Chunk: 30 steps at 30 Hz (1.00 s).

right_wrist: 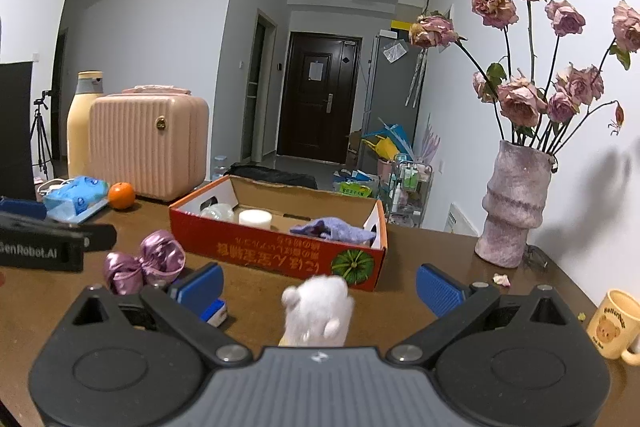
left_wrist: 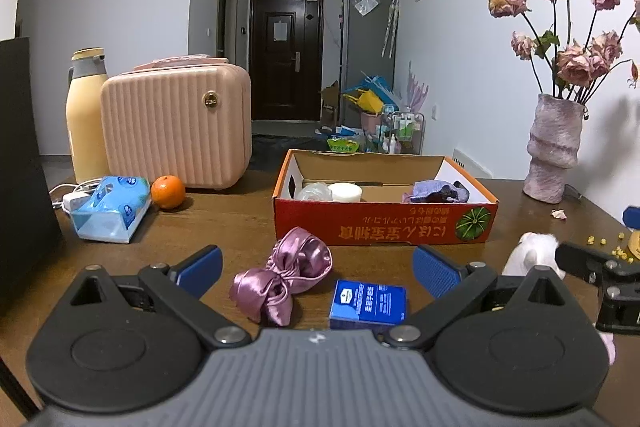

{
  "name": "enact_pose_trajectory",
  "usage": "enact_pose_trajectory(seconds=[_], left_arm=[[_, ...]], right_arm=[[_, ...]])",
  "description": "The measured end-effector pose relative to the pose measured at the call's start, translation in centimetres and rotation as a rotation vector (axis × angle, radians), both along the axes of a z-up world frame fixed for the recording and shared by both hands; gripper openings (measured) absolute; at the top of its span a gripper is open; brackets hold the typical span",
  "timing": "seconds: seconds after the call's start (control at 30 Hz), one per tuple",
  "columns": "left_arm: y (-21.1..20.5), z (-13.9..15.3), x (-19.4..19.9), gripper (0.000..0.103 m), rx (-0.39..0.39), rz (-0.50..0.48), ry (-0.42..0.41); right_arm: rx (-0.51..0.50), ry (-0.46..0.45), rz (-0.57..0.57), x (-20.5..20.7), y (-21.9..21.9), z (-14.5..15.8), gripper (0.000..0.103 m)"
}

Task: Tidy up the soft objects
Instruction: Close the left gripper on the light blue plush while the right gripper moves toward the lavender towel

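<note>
A pink satin scrunchie bow [left_wrist: 282,273] lies on the brown table between the fingers of my open left gripper [left_wrist: 318,273], next to a small blue packet [left_wrist: 368,303]. It also shows in the right wrist view [right_wrist: 144,261]. A white plush toy [right_wrist: 318,309] stands between the fingers of my open right gripper [right_wrist: 320,289], not gripped; it also shows in the left wrist view [left_wrist: 534,253]. An open red cardboard box [left_wrist: 384,223], also in the right wrist view [right_wrist: 280,255], holds a purple cloth [left_wrist: 438,191] and a white roll [left_wrist: 345,191].
A pink ribbed case [left_wrist: 176,125], a yellow bottle [left_wrist: 84,115], a blue tissue pack [left_wrist: 110,207] and an orange [left_wrist: 168,191] stand at the back left. A vase of dried roses [right_wrist: 516,203] stands at the right, a yellow mug [right_wrist: 612,325] near the right edge.
</note>
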<state>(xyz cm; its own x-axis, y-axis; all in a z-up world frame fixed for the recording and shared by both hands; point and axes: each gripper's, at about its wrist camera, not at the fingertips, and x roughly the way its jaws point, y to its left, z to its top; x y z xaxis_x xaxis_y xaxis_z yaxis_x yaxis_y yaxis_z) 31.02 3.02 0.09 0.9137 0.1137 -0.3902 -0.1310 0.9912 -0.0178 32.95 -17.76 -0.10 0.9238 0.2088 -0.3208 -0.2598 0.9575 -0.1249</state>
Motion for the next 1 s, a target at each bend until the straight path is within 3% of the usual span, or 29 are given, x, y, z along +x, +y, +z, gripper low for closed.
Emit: enact_pose_trajectory(seconds=[0.33, 0.7, 1.0], left_arm=[[0.7, -1.8, -2.8, 0.103, -0.018, -0.023, -0.024], [0.4, -3.7, -4.5, 0.103, 0.029, -0.052, -0.043], [0.5, -4.8, -4.4, 0.103, 0.027, -0.059, 0.009]], right_arm=[[0.020, 0.012, -0.024, -2.9, -0.4, -2.1, 0.103], [0.042, 0.016, -0.016, -4.0, 0.3, -4.7, 0.103], [0.101, 0.002, -0.021, -3.7, 0.1, -6.5, 0.103]])
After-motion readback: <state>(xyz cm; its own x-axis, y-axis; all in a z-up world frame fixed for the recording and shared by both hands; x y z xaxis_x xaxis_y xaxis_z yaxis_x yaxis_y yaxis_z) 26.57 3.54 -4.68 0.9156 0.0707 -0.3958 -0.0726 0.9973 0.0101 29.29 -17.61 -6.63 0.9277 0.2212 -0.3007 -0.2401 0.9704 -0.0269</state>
